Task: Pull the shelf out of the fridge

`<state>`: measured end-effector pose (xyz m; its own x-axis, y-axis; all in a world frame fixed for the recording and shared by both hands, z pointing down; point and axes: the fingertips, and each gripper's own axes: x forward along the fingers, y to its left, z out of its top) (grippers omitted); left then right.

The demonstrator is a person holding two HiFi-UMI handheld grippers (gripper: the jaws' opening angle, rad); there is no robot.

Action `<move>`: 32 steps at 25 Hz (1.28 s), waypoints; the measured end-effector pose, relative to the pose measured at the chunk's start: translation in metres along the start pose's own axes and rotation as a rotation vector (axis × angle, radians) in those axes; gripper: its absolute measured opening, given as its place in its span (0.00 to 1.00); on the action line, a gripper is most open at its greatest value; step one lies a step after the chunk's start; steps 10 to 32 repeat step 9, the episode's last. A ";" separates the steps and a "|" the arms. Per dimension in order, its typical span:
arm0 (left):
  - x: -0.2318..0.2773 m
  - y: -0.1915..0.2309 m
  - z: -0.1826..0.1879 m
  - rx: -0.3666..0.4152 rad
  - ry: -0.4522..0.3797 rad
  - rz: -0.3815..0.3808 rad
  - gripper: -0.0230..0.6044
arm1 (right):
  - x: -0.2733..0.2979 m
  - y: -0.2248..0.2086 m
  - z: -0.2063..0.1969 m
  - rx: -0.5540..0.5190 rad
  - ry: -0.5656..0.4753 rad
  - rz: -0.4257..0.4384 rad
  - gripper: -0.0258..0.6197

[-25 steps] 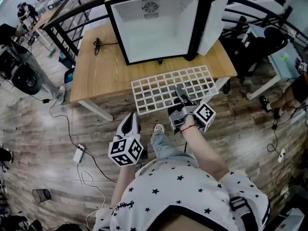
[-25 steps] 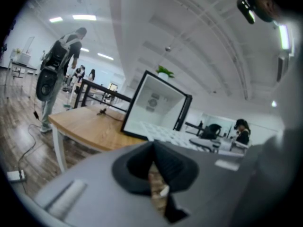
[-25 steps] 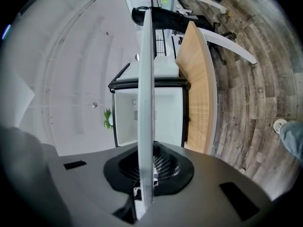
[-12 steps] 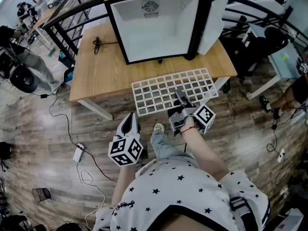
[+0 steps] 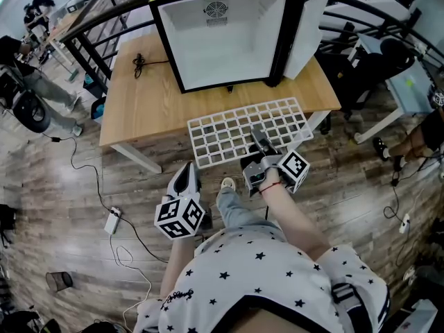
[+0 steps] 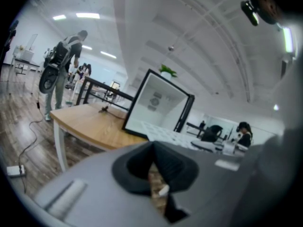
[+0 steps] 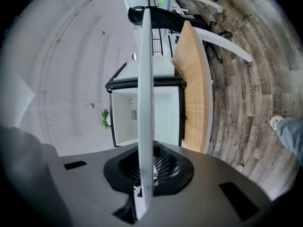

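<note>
White wire-grid shelf (image 5: 239,127) of square cells, lying flat, fully out of the fridge, clamped at its near edge in the right tool (image 5: 257,140). Just ahead of that tool, a pale wooden table (image 5: 149,106), with the shelf's far part over its front edge. Farther ahead, on the table, an open black fridge (image 5: 222,37) with a white interior. Beside the right tool and nearer the body, the left tool (image 5: 186,177), jaws together on nothing, over a grey plank floor (image 5: 62,186).

White-coated shelf (image 5: 222,134) (matt wooden table (image 5: 139,109))

On the table (image 5: 149,106) the fridge (image 5: 222,40), shelf (image 5: 222,134) before it (past the front edge), cable (image 5: 141,64) left of the fridge.
</note>
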<state>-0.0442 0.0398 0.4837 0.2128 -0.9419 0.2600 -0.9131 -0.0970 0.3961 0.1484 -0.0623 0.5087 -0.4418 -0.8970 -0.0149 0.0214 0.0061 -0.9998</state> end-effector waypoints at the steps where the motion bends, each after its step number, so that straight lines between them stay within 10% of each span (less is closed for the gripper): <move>1: 0.001 0.000 0.000 0.000 0.002 0.000 0.05 | 0.000 0.001 0.000 0.000 0.001 -0.001 0.10; 32: -0.002 0.016 0.004 -0.004 0.001 -0.009 0.05 | 0.005 -0.006 -0.012 -0.012 -0.005 -0.009 0.10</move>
